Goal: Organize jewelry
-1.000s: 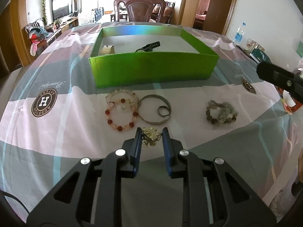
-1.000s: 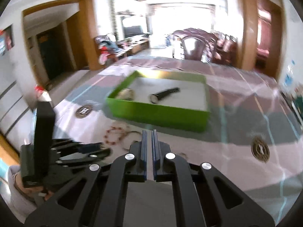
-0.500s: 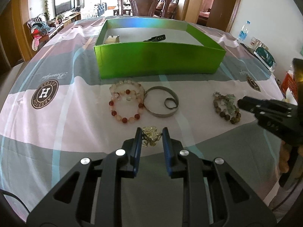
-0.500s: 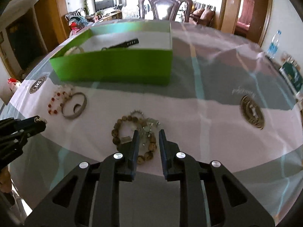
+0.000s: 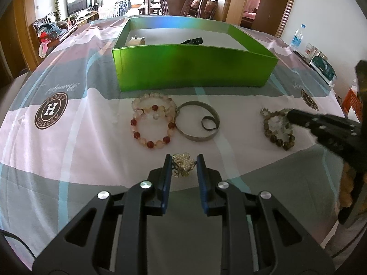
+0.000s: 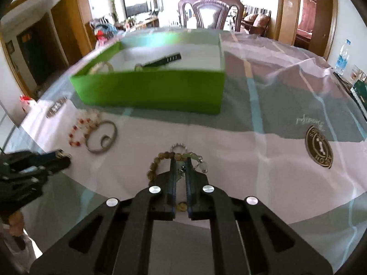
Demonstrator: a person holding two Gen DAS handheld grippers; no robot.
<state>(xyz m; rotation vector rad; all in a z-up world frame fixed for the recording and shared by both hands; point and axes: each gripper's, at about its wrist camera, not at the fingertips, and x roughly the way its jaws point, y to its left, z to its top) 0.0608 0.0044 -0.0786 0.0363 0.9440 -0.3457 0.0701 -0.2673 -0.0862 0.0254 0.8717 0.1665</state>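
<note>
Cloth covers the whole table (image 5: pixel 68 142): soft fabric in wide pink, grey and white bands with thin light-blue lines. Round brown badges are printed on it; the one at 9 o'clock in the left wrist view carries a big "H" (image 5: pixel 51 109), its ring of letters upside down and hard to read. Cursive writing above it is also upside down and I cannot read it.

At 12 o'clock stands the green box (image 5: pixel 192 68), rectangular, of glossy cardboard with a white floor. Inside lie a black watch strap (image 6: pixel 160 62) and a small pale item I cannot identify.

Before the box lie the jewelry pieces. A smooth grey metal bangle (image 5: pixel 196 123) is near the centre, with a small dark ring (image 5: pixel 208 122) inside its circle. Touching it at 9 o'clock are two bracelets of round, glassy beads (image 5: pixel 152 123), pale pink and dark red. At 3 o'clock is a bracelet of dull olive-brown beads (image 5: pixel 278 129) with clear crystal pieces.

The right gripper (image 6: pixel 180 168), black with blue pads, is closing, and part of the olive-brown bracelet sits between its narrow jaws. The left gripper (image 5: pixel 184 163) is clenched on a small gold brooch (image 5: pixel 183 163), flower-shaped with a pearly, grainy surface, at 6 o'clock of the bangle.
</note>
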